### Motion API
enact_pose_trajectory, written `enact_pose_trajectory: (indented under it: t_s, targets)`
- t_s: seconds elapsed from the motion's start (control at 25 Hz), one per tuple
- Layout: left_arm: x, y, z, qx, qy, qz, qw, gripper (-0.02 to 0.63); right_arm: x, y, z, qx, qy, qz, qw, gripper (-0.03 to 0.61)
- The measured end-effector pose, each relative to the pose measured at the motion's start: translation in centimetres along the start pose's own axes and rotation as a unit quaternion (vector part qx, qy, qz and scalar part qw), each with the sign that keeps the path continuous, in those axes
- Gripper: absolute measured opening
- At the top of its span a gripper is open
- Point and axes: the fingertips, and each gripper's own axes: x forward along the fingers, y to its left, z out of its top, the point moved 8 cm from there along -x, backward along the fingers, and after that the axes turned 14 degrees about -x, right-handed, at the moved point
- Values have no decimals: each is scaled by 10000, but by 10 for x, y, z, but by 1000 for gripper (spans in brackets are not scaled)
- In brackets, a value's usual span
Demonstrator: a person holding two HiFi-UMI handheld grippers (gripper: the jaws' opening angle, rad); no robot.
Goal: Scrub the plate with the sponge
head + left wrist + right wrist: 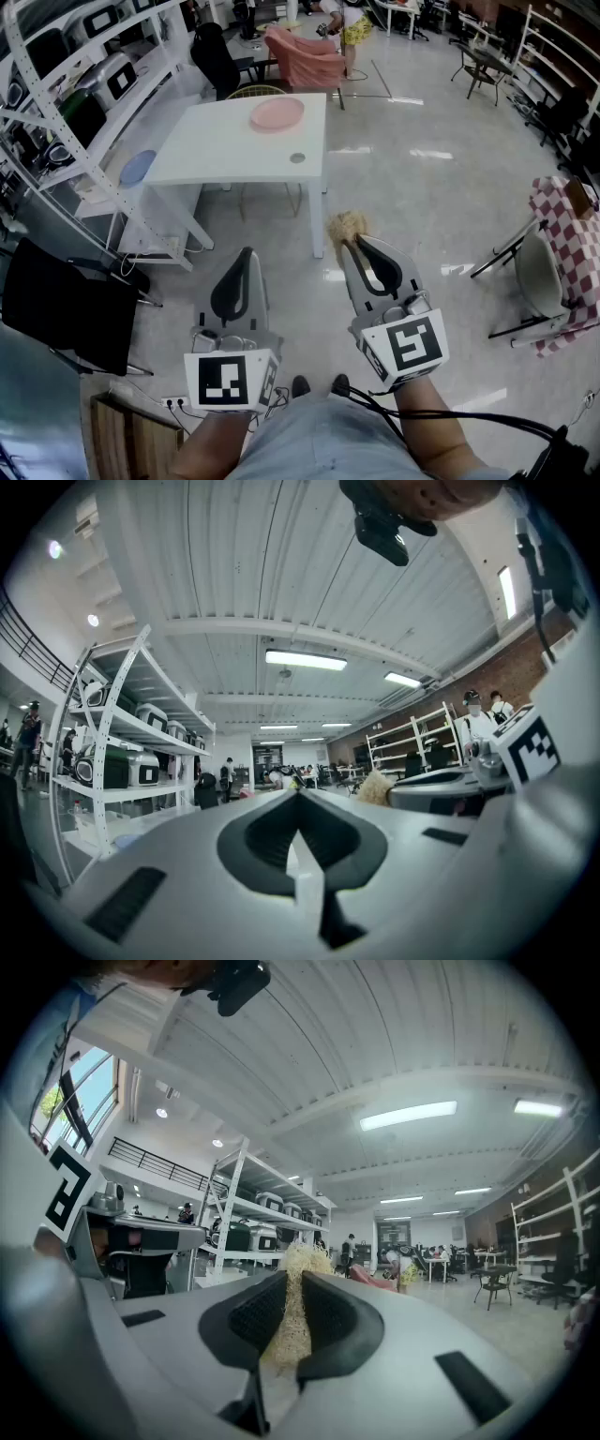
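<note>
No scrubbing yet: the plate (277, 113) sits on the far bench (216, 150), well apart from you, with nothing touching it. You do have the sponge (345, 226). Your right hand-held gripper (354, 242) is pinched narrow on it, its fibres poking past the tips. Your left hand-held gripper (246, 253) has its jaws pressed together on nothing. Reaching the bench and the whole scrub are left.

The desk (216, 155) stands ahead on the floor, with shelving (84, 103) to its left and a chair (217, 56) behind it. The plate (277, 113) lies on the desk's far right part. Nearer, the 2 tongs hang side by side above the floor, left tongs (247, 255) beside right tongs (354, 244), with the sponge (345, 225) between the right pair's jaws.
</note>
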Motion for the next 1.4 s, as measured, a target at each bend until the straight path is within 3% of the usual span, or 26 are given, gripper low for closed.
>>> enact_pose_trajectory:
  t_s: [0.52,0.76,1.0,1.4]
  targets:
    - [7,-37,-12,39,101,99,9999,12,-16,-29,-15,102,-55,129,9998,55]
    - [19,-33,-25,7,231,180,9996,12,-4,-34,-31,311,-3,232,9992,56]
    - [62,8,-40,-118,338,219,9991,12,52,-34,-50,388,149,307,9987,57]
    - [186,128,-40,-328,334,195,9987,12,224,-36,-64,239,267,510,9981,57]
